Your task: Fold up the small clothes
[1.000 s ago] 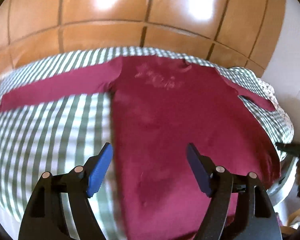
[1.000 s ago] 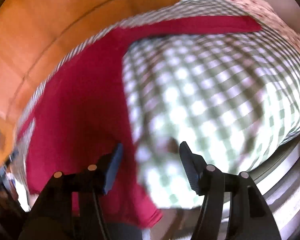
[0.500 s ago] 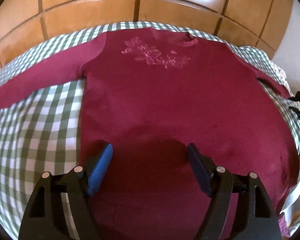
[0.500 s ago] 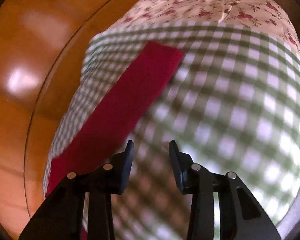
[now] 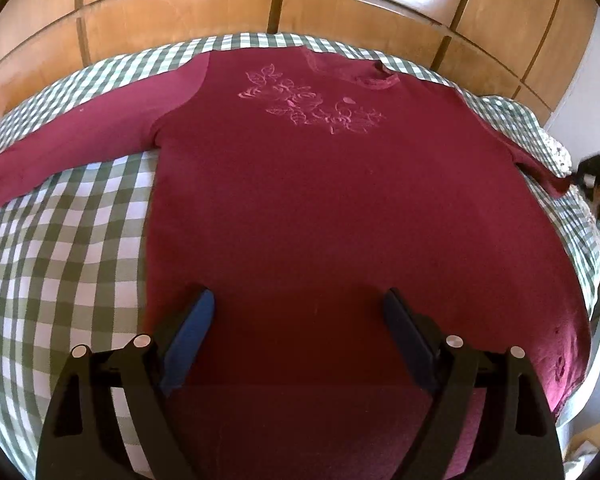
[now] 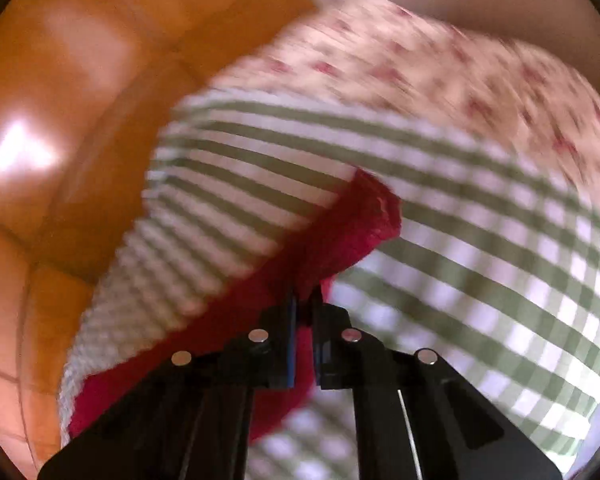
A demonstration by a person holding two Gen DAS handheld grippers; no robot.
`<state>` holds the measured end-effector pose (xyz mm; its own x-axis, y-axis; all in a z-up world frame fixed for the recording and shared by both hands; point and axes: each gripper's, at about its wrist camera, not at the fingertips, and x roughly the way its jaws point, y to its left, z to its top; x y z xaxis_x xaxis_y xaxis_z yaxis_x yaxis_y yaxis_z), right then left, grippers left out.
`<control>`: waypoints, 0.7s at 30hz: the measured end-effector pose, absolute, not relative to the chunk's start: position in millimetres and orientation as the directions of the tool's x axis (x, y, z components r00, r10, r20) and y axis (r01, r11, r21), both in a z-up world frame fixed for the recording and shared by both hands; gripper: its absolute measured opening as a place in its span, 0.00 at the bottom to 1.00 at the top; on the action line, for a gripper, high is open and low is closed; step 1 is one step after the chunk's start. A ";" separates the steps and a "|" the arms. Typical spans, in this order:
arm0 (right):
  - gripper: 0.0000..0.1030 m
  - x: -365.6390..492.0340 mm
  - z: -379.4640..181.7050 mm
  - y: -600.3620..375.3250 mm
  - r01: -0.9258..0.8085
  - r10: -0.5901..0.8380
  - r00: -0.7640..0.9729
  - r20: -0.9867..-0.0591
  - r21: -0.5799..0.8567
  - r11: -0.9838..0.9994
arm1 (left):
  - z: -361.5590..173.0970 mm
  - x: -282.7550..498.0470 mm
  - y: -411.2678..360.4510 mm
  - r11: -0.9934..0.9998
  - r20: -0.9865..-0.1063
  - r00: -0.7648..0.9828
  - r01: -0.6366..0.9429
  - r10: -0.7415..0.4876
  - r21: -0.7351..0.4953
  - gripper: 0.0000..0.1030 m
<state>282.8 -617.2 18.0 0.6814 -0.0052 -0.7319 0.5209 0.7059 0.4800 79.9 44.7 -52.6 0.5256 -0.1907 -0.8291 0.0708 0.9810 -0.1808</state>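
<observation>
Step in hand: we judge this to be the first fold, the right sleeve being taken up; the body of the garment is not yet folded.
Right gripper [image 6: 305,300]: jaws pressed together, pinching the red sleeve [image 6: 340,232] near its cuff, at centre frame of the right wrist view. That view is blurred, so we cannot tell how much cloth sits in the pinch.
Left gripper [image 5: 298,320]: jaws spread wide, holding nothing, poised over the lower middle of the sweater [image 5: 320,208]; we cannot tell whether the tips touch the cloth.
Location of garment: it lies flat, front up, on the green checked cloth [image 5: 60,240], filling the centre of the left wrist view, collar toward the top of the frame and hem at the bottom.
Appearance of garment: dark red, long-sleeved, with pale pink floral embroidery [image 5: 312,104] below the collar. One sleeve extends to the left edge of the frame, the other runs off at right.
Surroundings: a floral cloth [image 6: 440,68] lies beyond the checked one, upper right of the right wrist view; orange tiled floor [image 5: 180,8] behind.
Next move: in our judgement, the sleeve must be carried across the chest and laid flat; the open gripper could pin the body against dragging.
</observation>
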 end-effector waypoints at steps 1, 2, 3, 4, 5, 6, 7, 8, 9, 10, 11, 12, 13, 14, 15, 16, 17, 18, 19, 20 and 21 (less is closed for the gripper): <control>0.06 285.2 29.3 -606.3 0.479 0.019 0.706 -0.708 0.497 0.724 | -52.3 79.4 45.2 0.980 -0.827 0.527 0.071 -0.195 -0.186 0.82; 0.06 289.6 46.2 -587.8 0.414 0.056 0.738 -0.673 0.516 0.750 | -52.0 78.9 45.5 0.979 -0.826 0.528 0.069 -0.199 -0.192 0.82; 0.05 292.1 59.4 -571.2 0.362 0.088 0.758 -0.646 0.529 0.768 | -51.4 78.1 46.6 0.977 -0.822 0.530 0.068 -0.206 -0.201 0.82; 0.05 295.7 75.3 -545.8 0.288 0.141 0.779 -0.611 0.548 0.785 | -50.8 77.2 48.2 0.976 -0.819 0.534 0.065 -0.212 -0.210 0.82; 0.05 300.0 84.3 -524.4 0.230 0.185 0.788 -0.588 0.559 0.797 | -50.1 75.9 49.9 0.973 -0.815 0.537 0.061 -0.220 -0.222 0.82; 0.05 301.6 92.4 -502.9 0.178 0.222 0.790 -0.571 0.561 0.808 | -49.5 74.5 50.9 0.971 -0.811 0.539 0.058 -0.227 -0.233 0.82; 0.05 303.7 97.5 -483.7 0.137 0.252 0.789 -0.561 0.560 0.817 | -48.6 73.1 52.3 0.968 -0.807 0.542 0.054 -0.236 -0.246 0.82; 0.05 306.1 102.5 -452.6 0.070 0.310 0.778 -0.546 0.566 0.822 | -47.9 72.5 53.3 0.965 -0.804 0.543 0.052 -0.242 -0.255 0.82; 0.05 308.3 104.6 -428.9 0.024 0.354 0.765 -0.538 0.573 0.819 | -46.7 71.6 54.6 0.963 -0.801 0.544 0.053 -0.251 -0.265 0.82; 0.05 310.0 105.6 -404.2 -0.021 0.396 0.749 -0.531 0.578 0.816 | -45.3 71.2 55.1 0.961 -0.798 0.545 0.054 -0.257 -0.272 0.81; 0.05 312.2 105.6 -368.4 -0.080 0.444 0.724 -0.528 0.575 0.814 | -43.3 70.8 56.7 0.957 -0.795 0.545 0.055 -0.268 -0.285 0.81; 0.05 313.6 104.4 -347.0 -0.111 0.471 0.705 -0.529 0.574 0.811 | -41.2 70.9 58.5 0.952 -0.790 0.545 0.055 -0.281 -0.301 0.80; 0.05 315.2 100.8 -312.9 -0.160 0.523 0.668 -0.529 0.584 0.796 | -38.7 71.3 60.7 0.946 -0.783 0.546 0.053 -0.296 -0.320 0.80; 0.06 315.5 98.2 -287.9 -0.199 0.558 0.640 -0.528 0.588 0.784 | -35.8 71.9 63.4 0.940 -0.775 0.552 0.048 -0.308 -0.339 0.80; 0.08 312.3 97.9 -270.5 -0.225 0.576 0.624 -0.528 0.584 0.780 | -33.1 72.7 66.1 0.935 -0.767 0.558 0.043 -0.316 -0.353 0.80; 0.11 310.3 96.8 -252.9 -0.255 0.598 0.607 -0.524 0.584 0.771 | -30.3 74.1 68.3 0.930 -0.761 0.563 0.041 -0.324 -0.365 0.80; 0.28 307.8 95.4 -237.8 -0.282 0.627 0.587 -0.512 0.597 0.751 | -27.2 75.5 70.5 0.926 -0.754 0.568 0.041 -0.331 -0.376 0.80; 0.47 303.4 94.2 -230.1 -0.286 0.639 0.583 -0.503 0.609 0.740 | -23.3 77.7 72.7 0.923 -0.746 0.576 0.043 -0.335 -0.382 0.80; 0.61 296.5 93.8 -228.4 -0.287 0.637 0.597 -0.489 0.611 0.738 | -19.4 80.3 74.6 0.923 -0.739 0.583 0.047 -0.336 -0.382 0.80; 0.61 291.5 92.8 -228.9 -0.297 0.642 0.595 -0.483 0.611 0.734 | -15.9 82.8 76.2 0.923 -0.733 0.592 0.051 -0.336 -0.382 0.80; 0.61 284.4 89.4 -231.9 -0.301 0.650 0.586 -0.484 0.615 0.729 | -12.2 87.1 78.1 0.920 -0.724 0.600 0.055 -0.341 -0.387 0.80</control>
